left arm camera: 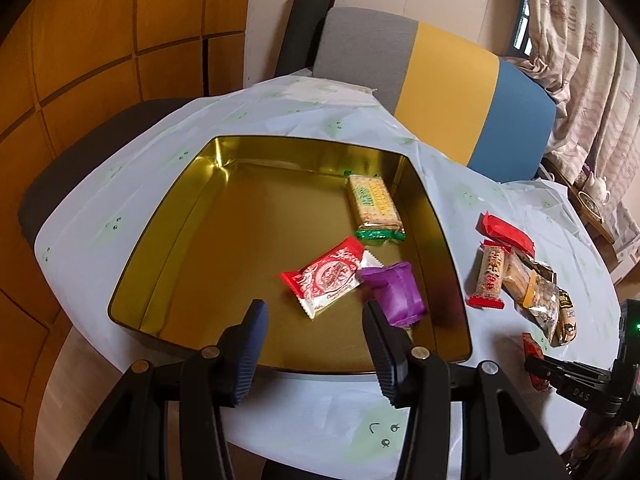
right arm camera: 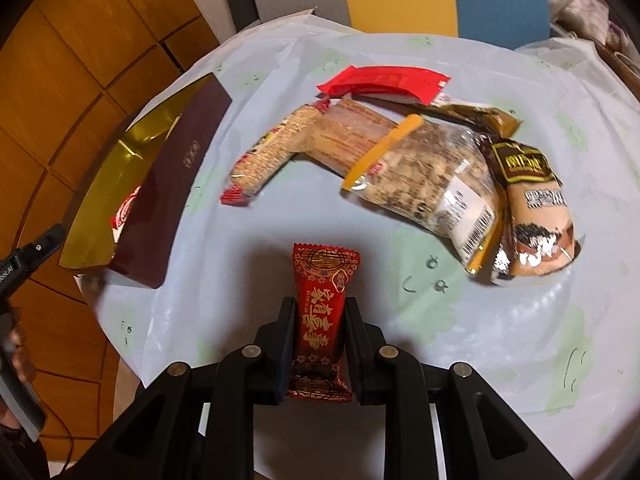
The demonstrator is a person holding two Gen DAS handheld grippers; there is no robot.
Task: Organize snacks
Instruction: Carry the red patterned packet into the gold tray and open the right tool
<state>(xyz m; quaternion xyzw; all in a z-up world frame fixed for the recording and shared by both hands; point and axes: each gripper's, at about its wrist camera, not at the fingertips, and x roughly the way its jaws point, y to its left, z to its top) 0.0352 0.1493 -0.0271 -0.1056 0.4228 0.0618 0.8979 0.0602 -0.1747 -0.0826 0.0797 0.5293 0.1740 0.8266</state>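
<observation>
While the left tongs hang spread over the tin, the right tongs pinch a red candy

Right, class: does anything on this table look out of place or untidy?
Yes. Several snacks lie in an overlapping heap on the cloth, outside the tin, which holds only three packets. The right gripper holds a red packet, not yet put away. Nothing looks spilled or torn.

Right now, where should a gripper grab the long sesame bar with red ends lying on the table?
Pinch the sesame bar across its narrow middle, coming from above: it lies flat, its bottom end clear of the wafer pack, and its crimped red ends are flimsy.
</observation>
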